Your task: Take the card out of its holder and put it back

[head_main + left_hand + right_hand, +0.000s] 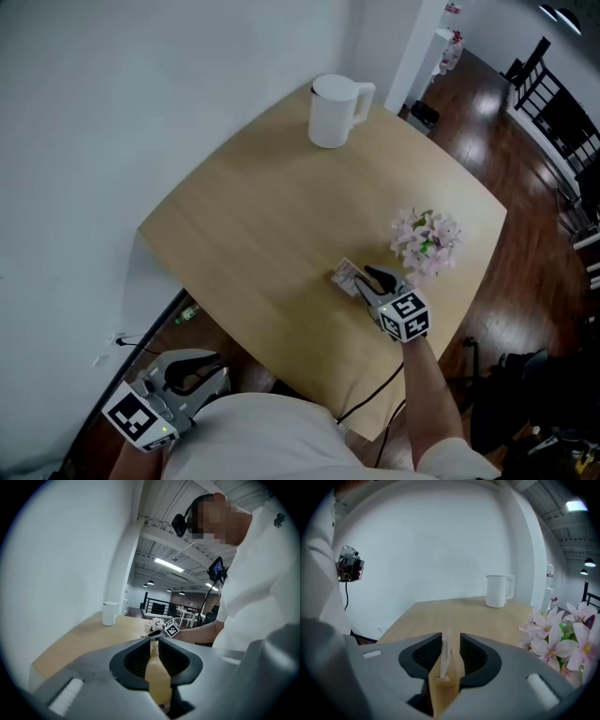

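Note:
A pale card (445, 656) stands edge-on in a small wooden holder (442, 686) on the light wooden table (253, 225). My right gripper (363, 279) is down at the card and holder (345, 277), beside the flowers. In the right gripper view its jaws (450, 641) stand on either side of the card with a gap showing, so the gripper is open around it. My left gripper (217, 373) hangs off the table at the lower left, near the person's body. Its jaws (154, 641) are only a narrow gap apart and hold nothing.
A bunch of pink-white flowers (427, 239) stands just right of the holder, close to the right gripper. A white jug (333, 111) stands at the table's far corner. A white wall runs along the left; dark wood floor and chairs lie to the right.

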A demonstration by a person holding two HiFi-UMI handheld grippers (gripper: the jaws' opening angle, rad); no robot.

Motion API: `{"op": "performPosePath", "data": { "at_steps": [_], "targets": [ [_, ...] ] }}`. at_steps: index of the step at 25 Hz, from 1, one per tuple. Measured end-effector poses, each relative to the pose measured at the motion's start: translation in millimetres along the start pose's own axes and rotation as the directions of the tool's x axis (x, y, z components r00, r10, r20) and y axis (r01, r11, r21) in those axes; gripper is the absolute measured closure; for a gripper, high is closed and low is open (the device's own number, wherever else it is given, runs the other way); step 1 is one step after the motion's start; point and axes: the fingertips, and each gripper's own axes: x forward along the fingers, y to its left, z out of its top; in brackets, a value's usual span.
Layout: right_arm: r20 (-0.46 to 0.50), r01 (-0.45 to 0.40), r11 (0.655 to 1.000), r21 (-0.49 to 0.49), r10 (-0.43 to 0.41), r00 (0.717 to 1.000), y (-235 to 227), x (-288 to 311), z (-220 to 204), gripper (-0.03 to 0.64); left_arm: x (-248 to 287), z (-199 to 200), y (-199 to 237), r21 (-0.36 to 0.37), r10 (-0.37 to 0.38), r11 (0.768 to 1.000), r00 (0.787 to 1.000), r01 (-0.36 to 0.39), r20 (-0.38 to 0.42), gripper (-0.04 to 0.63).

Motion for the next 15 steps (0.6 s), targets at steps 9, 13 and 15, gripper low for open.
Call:
{"op": "performPosePath", "data": {
  "at_steps": [9, 13, 15],
  "targets": [
    [-0.011, -0.083, 0.996, -0.016, 0.083, 0.997, 9, 16, -2, 0.584, 0, -4, 5, -0.023, 0.049, 0.999, 0.999, -0.049, -0.015, 0.534],
    [-0.006, -0.093, 0.996, -0.006, 0.093, 0.996, 11, 14, 1, 0.594, -2, 1, 6, -0.032, 0.053, 0.998, 0.999, -0.053, 0.002, 0.534],
    [-0.001, -0.089, 0.996, -0.003, 0.089, 0.996, 11, 12, 4, 0.595, -4, 0, 7, -0.028, 0.050, 0.998, 0.999, -0.050, 0.003, 0.534]
  ]
}}
